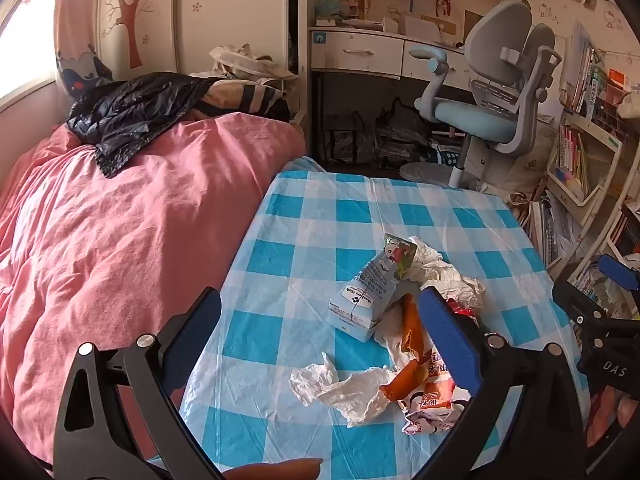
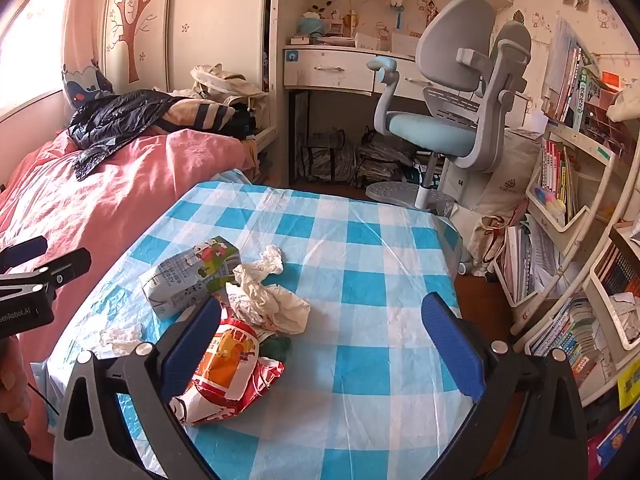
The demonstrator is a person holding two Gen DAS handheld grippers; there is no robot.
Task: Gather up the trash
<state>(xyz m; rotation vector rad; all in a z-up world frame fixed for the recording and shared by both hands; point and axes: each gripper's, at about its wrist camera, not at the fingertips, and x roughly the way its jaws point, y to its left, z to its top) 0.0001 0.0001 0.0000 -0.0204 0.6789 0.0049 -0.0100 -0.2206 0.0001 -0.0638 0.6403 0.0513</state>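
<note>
Two grippers, left [image 1: 320,320] and right [image 2: 320,320], both wide open and empty above checked table [image 2: 360,248], carton [image 2: 188,276], tissues [image 2: 268,296], wrapper [image 2: 228,368] piled there

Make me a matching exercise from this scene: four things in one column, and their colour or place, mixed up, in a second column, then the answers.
1. milk carton
2. black plastic bag
3. desk chair
4. snack wrapper

A. red, white and orange, at the near end of the trash pile
B. on the pink bed
C. grey with a blue seat
D. lying on the checked tablecloth, pale blue

Pairs: 1-D, 2-B, 3-C, 4-A
</note>
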